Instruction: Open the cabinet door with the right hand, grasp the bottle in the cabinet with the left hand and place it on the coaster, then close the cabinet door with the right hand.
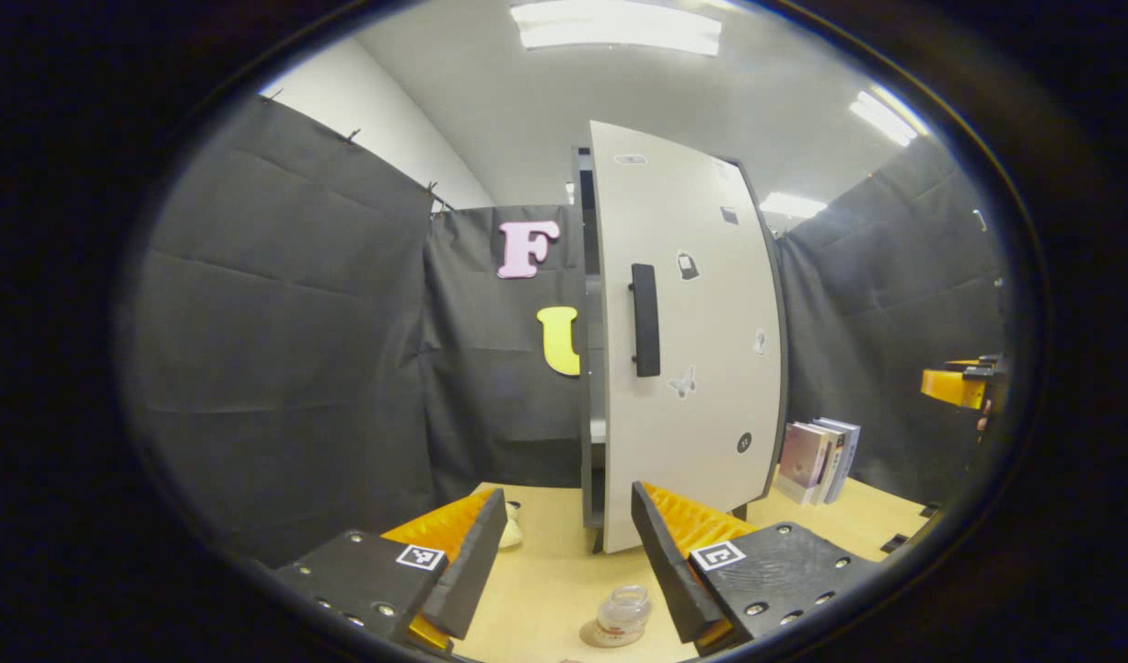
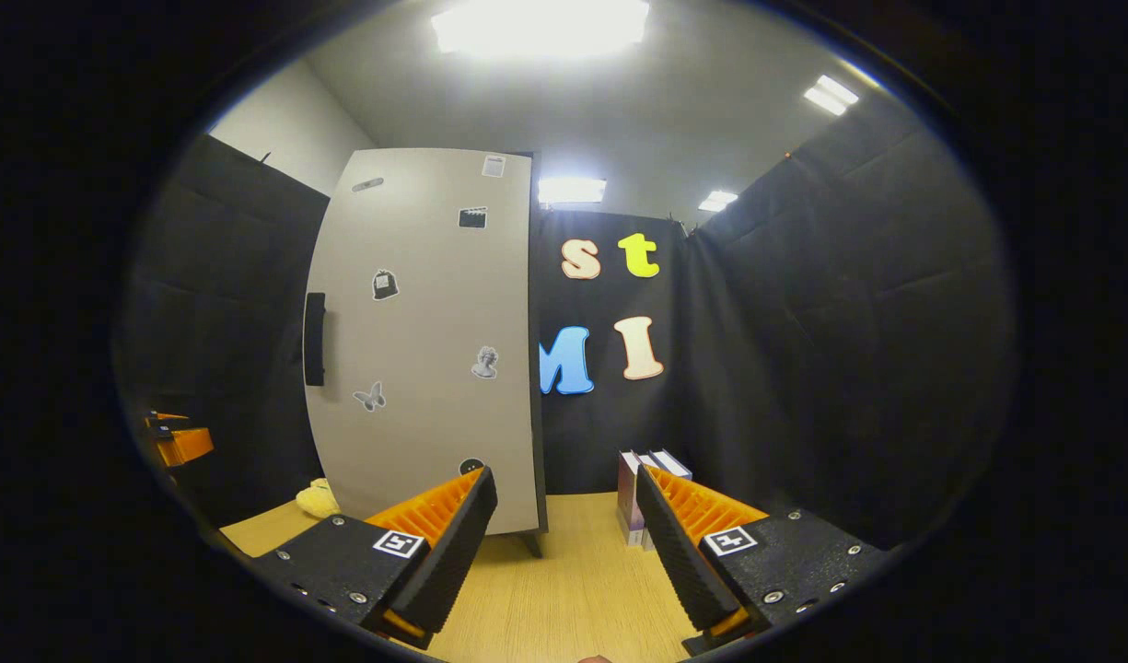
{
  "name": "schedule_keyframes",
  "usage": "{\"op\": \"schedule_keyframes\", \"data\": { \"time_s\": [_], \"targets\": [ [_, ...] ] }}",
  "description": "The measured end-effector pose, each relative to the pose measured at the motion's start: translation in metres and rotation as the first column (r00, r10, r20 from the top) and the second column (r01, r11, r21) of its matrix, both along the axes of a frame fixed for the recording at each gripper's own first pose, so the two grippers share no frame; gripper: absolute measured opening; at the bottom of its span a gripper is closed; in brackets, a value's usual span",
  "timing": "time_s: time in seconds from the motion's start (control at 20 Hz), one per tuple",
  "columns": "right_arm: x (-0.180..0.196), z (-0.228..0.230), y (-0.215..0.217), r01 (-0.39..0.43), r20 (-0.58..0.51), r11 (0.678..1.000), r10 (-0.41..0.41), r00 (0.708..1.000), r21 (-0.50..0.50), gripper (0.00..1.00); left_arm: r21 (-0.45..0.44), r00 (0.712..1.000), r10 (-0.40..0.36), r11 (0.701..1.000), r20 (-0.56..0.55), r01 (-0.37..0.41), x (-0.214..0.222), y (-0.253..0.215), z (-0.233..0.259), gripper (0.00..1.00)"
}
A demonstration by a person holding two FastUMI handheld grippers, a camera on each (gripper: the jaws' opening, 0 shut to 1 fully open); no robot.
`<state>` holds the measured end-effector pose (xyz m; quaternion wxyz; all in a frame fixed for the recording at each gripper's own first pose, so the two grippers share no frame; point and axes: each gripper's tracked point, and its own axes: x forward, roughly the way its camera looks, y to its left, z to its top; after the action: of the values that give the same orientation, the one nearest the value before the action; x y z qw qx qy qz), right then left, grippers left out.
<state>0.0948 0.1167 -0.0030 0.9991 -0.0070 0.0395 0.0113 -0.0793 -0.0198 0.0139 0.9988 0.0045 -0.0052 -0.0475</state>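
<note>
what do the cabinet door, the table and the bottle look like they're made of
Cabinet door: likely painted or laminated board, smooth matte off-white with stickers. Table: wood or wood-look laminate, pale with a faint grain. Bottle: clear glass or plastic, see-through walls; which one is unclear.

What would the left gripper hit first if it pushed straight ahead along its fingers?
Probably the cabinet door: the open left gripper points at its handle-side edge, with bare table between. The bottle sits low between the fingers, likely under that line; depth is unclear.
</note>
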Motion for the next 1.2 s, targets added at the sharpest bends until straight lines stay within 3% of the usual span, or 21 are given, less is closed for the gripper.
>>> {"op": "schedule_keyframes", "data": {
  "time_s": [0.5, 0.6, 0.75, 0.8, 0.9, 0.95, 1.0, 1.2],
  "targets": [
    [-0.003, -0.001, 0.008, -0.018, 0.018, 1.000, 0.019, 1.000, -0.020, 0.94, 0.001, 1.000, 0.010, 1.000, 0.005, -0.010, -0.001, 0.000, 0.003, 0.81],
    [-0.003, 0.000, 0.012, -0.026, 0.022, 1.000, 0.026, 0.999, -0.014, 0.94, 0.006, 1.000, 0.008, 1.000, 0.010, -0.008, -0.002, 0.000, 0.006, 0.77],
    [-0.003, 0.001, 0.012, -0.027, 0.027, 0.999, 0.027, 0.999, -0.018, 0.94, 0.004, 1.000, 0.007, 1.000, 0.009, -0.007, -0.001, -0.001, 0.004, 0.81],
    [-0.002, 0.002, 0.013, -0.027, 0.030, 0.999, 0.028, 0.999, -0.018, 0.94, 0.002, 1.000, 0.005, 1.000, 0.009, -0.005, -0.001, -0.001, 0.005, 0.77],
    [-0.001, 0.002, 0.014, -0.029, 0.031, 0.999, 0.029, 0.999, -0.016, 0.94, 0.003, 1.000, 0.005, 1.000, 0.009, -0.005, -0.002, -0.001, 0.005, 0.81],
    [0.000, 0.003, 0.015, -0.030, 0.032, 0.999, 0.031, 0.999, -0.016, 0.94, 0.004, 1.000, 0.005, 1.000, 0.011, -0.005, -0.001, -0.001, 0.005, 0.77],
    [0.001, 0.002, 0.015, -0.031, 0.032, 0.999, 0.032, 0.999, -0.017, 0.94, 0.006, 1.000, 0.004, 1.000, 0.011, -0.004, 0.000, -0.001, 0.005, 0.81],
    [0.002, 0.004, 0.018, -0.034, 0.035, 0.999, 0.035, 0.999, -0.023, 0.94, 0.000, 1.000, 0.005, 1.000, 0.007, -0.005, 0.002, 0.000, 0.003, 0.81]
  ]
}}
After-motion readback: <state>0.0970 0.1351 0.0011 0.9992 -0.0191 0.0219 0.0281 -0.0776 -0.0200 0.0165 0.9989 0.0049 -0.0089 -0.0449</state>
